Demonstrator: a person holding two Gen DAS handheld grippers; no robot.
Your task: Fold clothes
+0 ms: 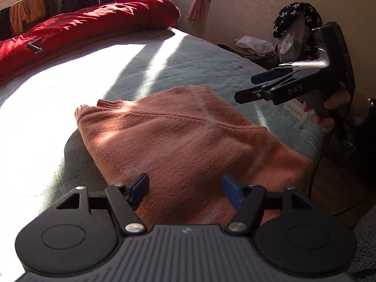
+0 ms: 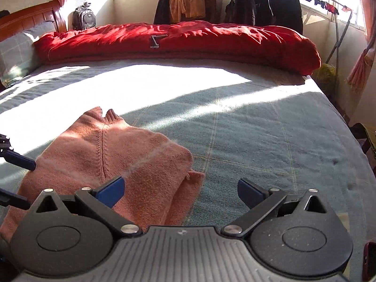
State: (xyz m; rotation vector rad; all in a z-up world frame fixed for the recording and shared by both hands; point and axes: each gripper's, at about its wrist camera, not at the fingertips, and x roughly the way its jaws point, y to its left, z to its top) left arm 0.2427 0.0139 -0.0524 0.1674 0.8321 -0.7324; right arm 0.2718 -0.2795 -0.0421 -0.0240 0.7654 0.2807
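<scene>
sunlit bedroom, wide bed under a pale blue-green woven bedspread (image 2: 258,129), long red rolled quilt (image 2: 178,42) pushed to the far edge, probably to keep the middle free for folding. salmon-pink knitted sweater (image 1: 188,145) lying folded on the bedspread near the front edge, collar pointing away, one layer peeking out beneath on its right side.

left claw (image 1: 185,188) low over the sweater's near hem, blue pads apart, nothing between them, not gripping. right claw (image 2: 181,191) apart too, empty, hanging partly over the sweater's right edge and partly over bare bedspread; looks like release after a fold.

left wrist view alone: right claw from outside, raised clear of the cloth, with the hand (image 1: 333,110) holding it. right wrist view alone: wooden headboard (image 2: 30,18), grey backpack (image 2: 84,18), dark jackets on a rack (image 2: 265,2).
</scene>
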